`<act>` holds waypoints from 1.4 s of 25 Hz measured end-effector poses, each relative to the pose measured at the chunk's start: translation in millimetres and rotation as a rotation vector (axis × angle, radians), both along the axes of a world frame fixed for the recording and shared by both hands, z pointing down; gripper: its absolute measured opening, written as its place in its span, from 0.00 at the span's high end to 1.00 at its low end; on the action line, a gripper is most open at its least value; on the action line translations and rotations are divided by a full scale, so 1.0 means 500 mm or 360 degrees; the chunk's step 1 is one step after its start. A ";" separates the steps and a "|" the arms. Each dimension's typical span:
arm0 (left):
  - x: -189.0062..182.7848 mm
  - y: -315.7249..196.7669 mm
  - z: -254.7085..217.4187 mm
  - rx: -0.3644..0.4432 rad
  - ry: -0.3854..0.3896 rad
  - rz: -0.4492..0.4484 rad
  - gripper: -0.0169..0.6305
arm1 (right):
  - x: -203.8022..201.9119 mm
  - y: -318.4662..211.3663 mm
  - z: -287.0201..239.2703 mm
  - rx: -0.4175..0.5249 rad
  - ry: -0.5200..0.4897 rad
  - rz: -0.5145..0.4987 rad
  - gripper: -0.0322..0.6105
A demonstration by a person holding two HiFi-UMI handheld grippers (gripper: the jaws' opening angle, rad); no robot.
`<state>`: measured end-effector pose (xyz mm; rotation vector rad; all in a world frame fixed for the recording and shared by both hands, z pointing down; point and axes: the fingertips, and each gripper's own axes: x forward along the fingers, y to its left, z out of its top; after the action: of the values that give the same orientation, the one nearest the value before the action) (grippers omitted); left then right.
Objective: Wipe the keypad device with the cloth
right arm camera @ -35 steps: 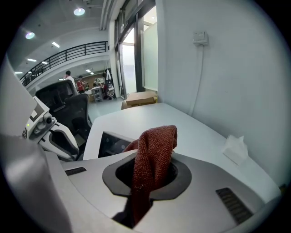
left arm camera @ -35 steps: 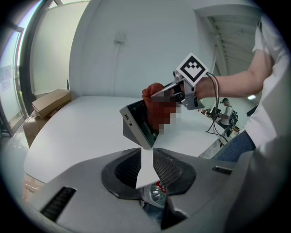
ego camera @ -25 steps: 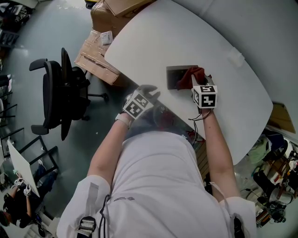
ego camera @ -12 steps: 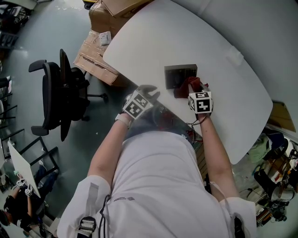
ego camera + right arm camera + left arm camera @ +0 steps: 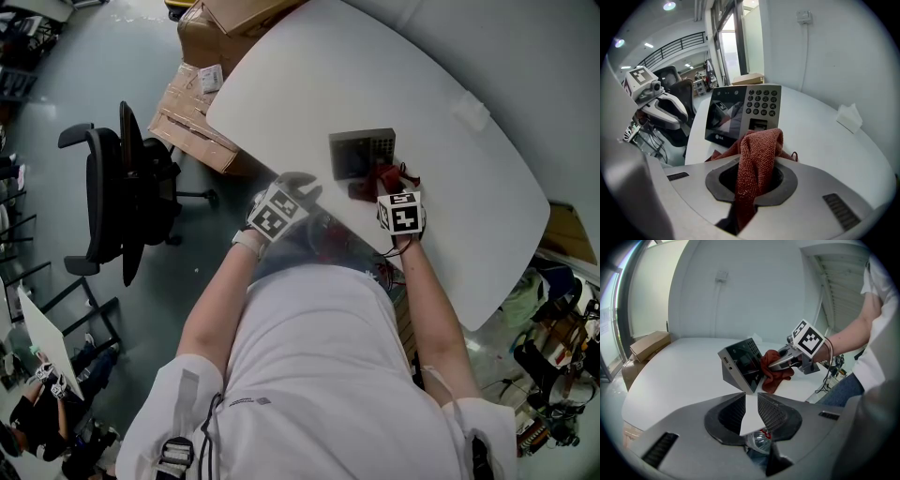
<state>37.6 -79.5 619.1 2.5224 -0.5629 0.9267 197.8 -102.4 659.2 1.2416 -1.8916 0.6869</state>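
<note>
The keypad device [image 5: 361,153] stands tilted on the white table [image 5: 309,84], a grey box with a dark screen and number keys [image 5: 743,115]. My right gripper [image 5: 394,187] is shut on a red cloth [image 5: 382,176], just near of the device. The cloth [image 5: 761,140] bunches between the jaws and lies against the device's lower front, below the keys. In the left gripper view the cloth [image 5: 774,372] presses on the device's [image 5: 740,363] face. My left gripper [image 5: 298,184] hovers at the table's near edge, left of the device, narrowly open [image 5: 751,399] and holding nothing.
A folded white paper [image 5: 472,111] lies on the table's far right. Cardboard boxes [image 5: 202,112] and a black office chair [image 5: 122,183] stand on the floor to the left. Cables [image 5: 389,267] hang by the table's near edge.
My right gripper has drawn the cloth toward me, off the device's right side to its near edge; the keys now show. The left gripper has stayed put.
</note>
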 end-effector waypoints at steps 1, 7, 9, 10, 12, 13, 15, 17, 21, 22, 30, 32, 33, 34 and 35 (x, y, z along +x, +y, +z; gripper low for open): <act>0.001 0.000 0.000 0.0000 0.0000 0.0002 0.87 | 0.000 0.003 0.004 -0.0012 0.0001 0.0001 0.87; 0.001 0.003 -0.001 0.0003 -0.0002 0.0007 0.87 | 0.003 0.017 0.009 -0.0065 -0.0046 0.0009 0.87; 0.001 0.003 -0.001 0.0001 -0.0002 0.0008 0.87 | 0.008 0.010 -0.009 -0.0047 -0.0059 0.0015 0.87; 0.000 0.003 -0.001 0.0001 -0.0003 0.0008 0.87 | 0.013 0.004 -0.020 -0.0025 -0.0062 0.0023 0.87; 0.000 0.002 0.000 0.0003 -0.0004 0.0010 0.87 | 0.022 -0.014 -0.048 0.0032 -0.0067 0.0047 0.87; 0.000 0.002 0.000 0.0003 -0.0005 0.0012 0.87 | 0.028 -0.024 -0.064 0.0064 -0.0069 0.0061 0.87; -0.001 0.003 0.000 0.0003 -0.0007 0.0012 0.87 | 0.038 -0.050 -0.101 0.0132 -0.0072 0.0086 0.87; 0.000 0.004 -0.001 0.0002 -0.0005 0.0011 0.87 | 0.044 -0.079 -0.139 0.0204 -0.0078 0.0096 0.87; -0.004 0.004 0.000 0.0006 -0.0005 0.0007 0.87 | 0.036 -0.137 -0.208 0.0338 -0.0068 0.0063 0.87; -0.006 0.004 0.001 0.0010 -0.0006 0.0008 0.87 | 0.031 -0.149 -0.219 0.0358 -0.0056 0.0047 0.87; -0.011 0.007 0.000 0.0012 -0.0004 0.0009 0.87 | 0.016 -0.173 -0.175 0.0270 -0.0013 0.0011 0.87; -0.014 0.005 -0.002 0.0008 -0.0005 0.0007 0.87 | 0.018 -0.168 -0.163 0.0262 -0.0028 0.0028 0.87; -0.015 0.004 -0.002 0.0007 -0.0005 0.0005 0.87 | 0.020 -0.166 -0.159 0.0260 -0.0035 0.0039 0.87; -0.016 0.003 -0.002 0.0005 -0.0006 0.0005 0.87 | 0.022 -0.164 -0.156 0.0256 -0.0041 0.0049 0.87; -0.017 0.003 -0.001 0.0003 -0.0007 0.0006 0.87 | 0.024 -0.163 -0.153 0.0250 -0.0048 0.0058 0.87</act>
<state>29.0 -78.1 618.7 2.5248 -0.5610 0.9335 209.8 -183.8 583.0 1.3735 -1.9834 0.5884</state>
